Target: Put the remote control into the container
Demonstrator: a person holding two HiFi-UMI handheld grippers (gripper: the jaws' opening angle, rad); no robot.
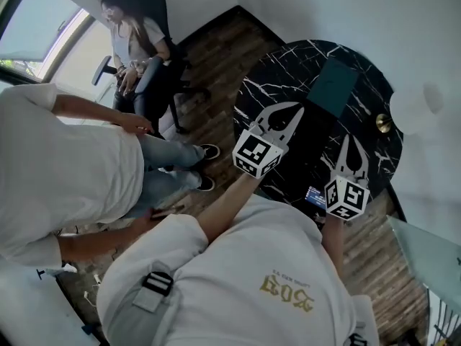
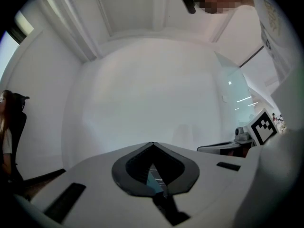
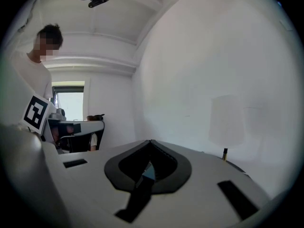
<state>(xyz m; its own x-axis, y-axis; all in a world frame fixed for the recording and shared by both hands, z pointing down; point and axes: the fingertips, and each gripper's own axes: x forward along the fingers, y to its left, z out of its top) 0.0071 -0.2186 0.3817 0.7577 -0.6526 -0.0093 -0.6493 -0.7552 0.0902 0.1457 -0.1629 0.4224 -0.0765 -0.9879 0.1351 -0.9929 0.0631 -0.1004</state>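
Note:
In the head view both grippers hover over a round black marble table point(image 1: 288, 67). My left gripper point(image 1: 294, 108) is shut with nothing in it, its tips over the table's middle. My right gripper point(image 1: 351, 140) is also shut and empty, nearer the table's right front. A flat dark green rectangular container point(image 1: 333, 85) lies beyond both, toward the far side. A small dark thing with pale marks point(image 1: 315, 196), possibly the remote control, lies at the near edge, partly hidden by the right gripper's cube. The left gripper view point(image 2: 152, 144) and the right gripper view point(image 3: 151, 141) show closed tips against white walls.
A lamp with a brass stem point(image 1: 384, 123) and a white shade point(image 1: 415, 107) stands at the table's right. Two people sit at the left, one in a dark chair point(image 1: 160, 20). A glass surface point(image 1: 426, 252) lies at the lower right. The floor is wood point(image 1: 216, 56).

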